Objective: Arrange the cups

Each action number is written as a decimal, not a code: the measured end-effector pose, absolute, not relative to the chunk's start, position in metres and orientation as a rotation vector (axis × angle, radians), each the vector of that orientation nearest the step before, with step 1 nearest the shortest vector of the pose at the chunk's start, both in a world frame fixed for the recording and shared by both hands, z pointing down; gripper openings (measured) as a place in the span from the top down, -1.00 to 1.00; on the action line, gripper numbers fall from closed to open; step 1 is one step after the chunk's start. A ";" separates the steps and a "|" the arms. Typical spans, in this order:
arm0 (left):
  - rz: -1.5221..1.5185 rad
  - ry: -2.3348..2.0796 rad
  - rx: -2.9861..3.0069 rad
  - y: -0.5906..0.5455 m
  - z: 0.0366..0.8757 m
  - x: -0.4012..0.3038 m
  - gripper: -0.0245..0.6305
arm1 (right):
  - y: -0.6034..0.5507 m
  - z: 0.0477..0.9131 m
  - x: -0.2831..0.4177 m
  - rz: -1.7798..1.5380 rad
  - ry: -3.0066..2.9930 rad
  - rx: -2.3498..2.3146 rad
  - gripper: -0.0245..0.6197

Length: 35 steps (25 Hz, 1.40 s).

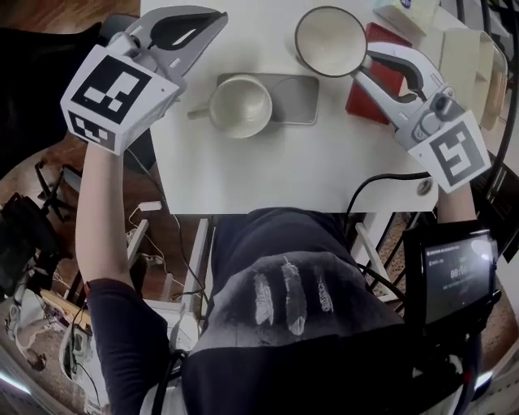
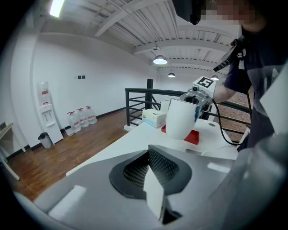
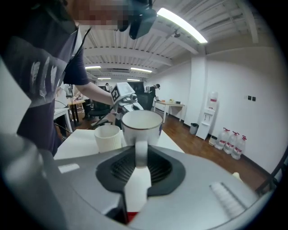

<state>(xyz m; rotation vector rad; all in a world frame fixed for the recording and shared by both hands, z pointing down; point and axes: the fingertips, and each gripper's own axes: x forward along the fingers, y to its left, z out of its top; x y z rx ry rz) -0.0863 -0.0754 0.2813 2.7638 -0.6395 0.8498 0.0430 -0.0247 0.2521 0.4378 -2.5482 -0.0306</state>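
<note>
Two cups: the right gripper (image 1: 362,66) clamps its fingers on the handle of a white dark-rimmed mug (image 1: 330,40), raised above the white worktop (image 1: 284,174). A ribbed cream cup (image 1: 241,105) sits on a grey tray (image 1: 298,99). The fingers of the left gripper (image 1: 207,24) are clenched, empty.

An open-plan office or lab; white walls and a beamed ceiling with pendant lamps (image 2: 160,59) and a strip light (image 3: 182,24); wood floor (image 2: 67,157); a black railing (image 2: 139,101); a water dispenser (image 2: 45,112) with spare bottles (image 2: 81,117) by the wall; desks (image 3: 173,104) and office chairs (image 3: 95,109) beyond the white table (image 1: 268,166).
</note>
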 end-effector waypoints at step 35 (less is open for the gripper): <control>0.982 -0.671 2.717 -0.058 0.317 -0.047 0.88 | 0.051 0.349 0.065 0.051 -2.594 0.086 0.72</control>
